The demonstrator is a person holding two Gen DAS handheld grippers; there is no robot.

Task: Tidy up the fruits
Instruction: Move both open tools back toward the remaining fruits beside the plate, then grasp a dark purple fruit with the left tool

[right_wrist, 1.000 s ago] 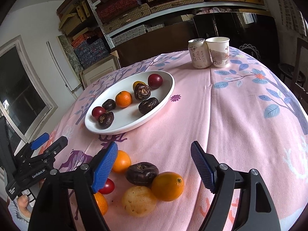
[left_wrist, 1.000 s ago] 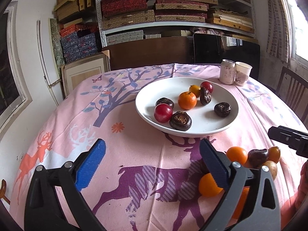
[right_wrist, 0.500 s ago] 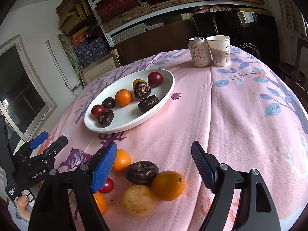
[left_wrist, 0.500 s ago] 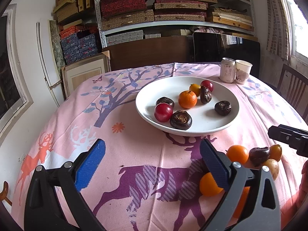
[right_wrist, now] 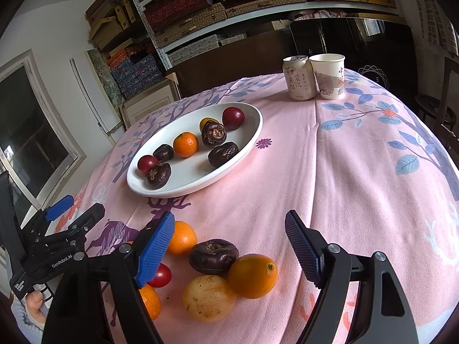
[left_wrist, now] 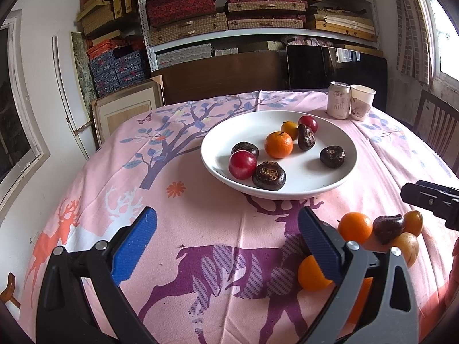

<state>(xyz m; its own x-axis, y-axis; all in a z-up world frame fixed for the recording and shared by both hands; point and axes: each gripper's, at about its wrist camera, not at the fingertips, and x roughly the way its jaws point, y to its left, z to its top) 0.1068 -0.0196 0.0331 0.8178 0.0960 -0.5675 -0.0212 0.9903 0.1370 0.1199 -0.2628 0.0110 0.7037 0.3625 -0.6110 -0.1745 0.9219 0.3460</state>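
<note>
Behind the table a metal shelf unit (left_wrist: 258, 28) stood against the white wall (left_wrist: 51, 5), full of flat woven and patterned boxes (left_wrist: 183, 5). A dark wooden cabinet (left_wrist: 223, 74) was below it. Daylight came through a curtained window (left_wrist: 441, 28) on the right, near a wooden chair (left_wrist: 439, 126).

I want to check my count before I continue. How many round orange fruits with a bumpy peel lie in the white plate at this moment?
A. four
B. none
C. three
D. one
D: the white plate holds a single orange fruit near its middle; the other pieces around it are dark brown, red, or a smaller smooth yellow one.
</note>
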